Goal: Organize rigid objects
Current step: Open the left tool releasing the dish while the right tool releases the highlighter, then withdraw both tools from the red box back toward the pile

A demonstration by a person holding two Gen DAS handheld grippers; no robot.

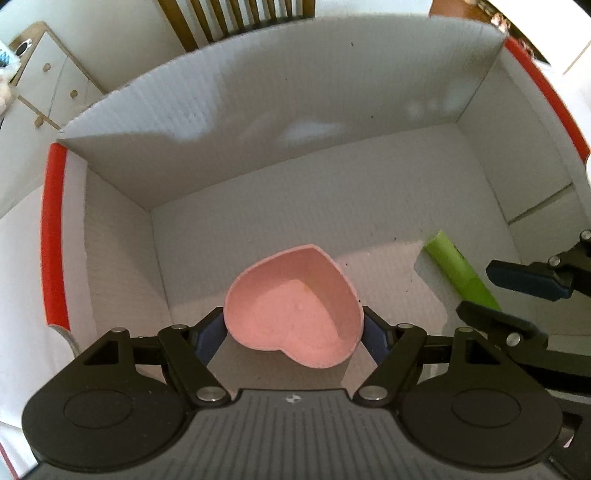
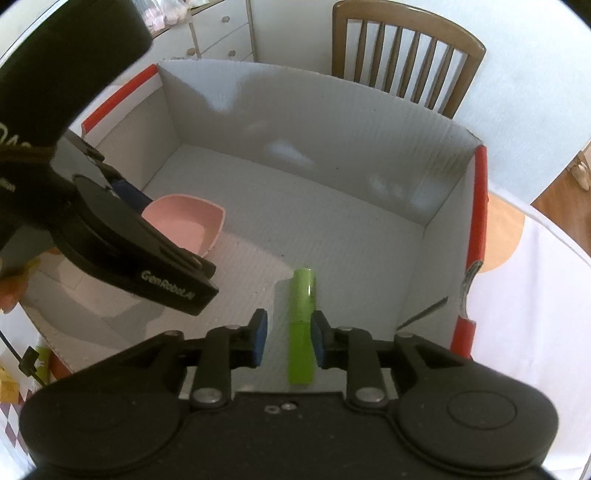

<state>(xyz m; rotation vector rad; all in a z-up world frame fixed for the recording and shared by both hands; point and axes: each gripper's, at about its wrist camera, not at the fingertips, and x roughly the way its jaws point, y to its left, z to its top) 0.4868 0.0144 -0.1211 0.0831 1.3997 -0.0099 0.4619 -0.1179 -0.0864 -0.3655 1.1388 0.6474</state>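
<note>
A pink heart-shaped dish [image 1: 295, 306] is being clamped by its sides in the left gripper [image 1: 294, 332], low inside a white cardboard box [image 1: 258, 110]. To its right, a green tube [image 2: 302, 325] is lying on the box floor between the parted, non-touching pads of the right gripper [image 2: 289, 339]. Placing appears to be in hand; next, the dish likely needs releasing and both grippers lifting clear.

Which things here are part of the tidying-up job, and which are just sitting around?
Part of the job:
- pink heart-shaped bowl, gripped by the left gripper
- green tube, between the right gripper's parted jaws
- white box

Just around:
- wooden chair
- white drawers
</note>
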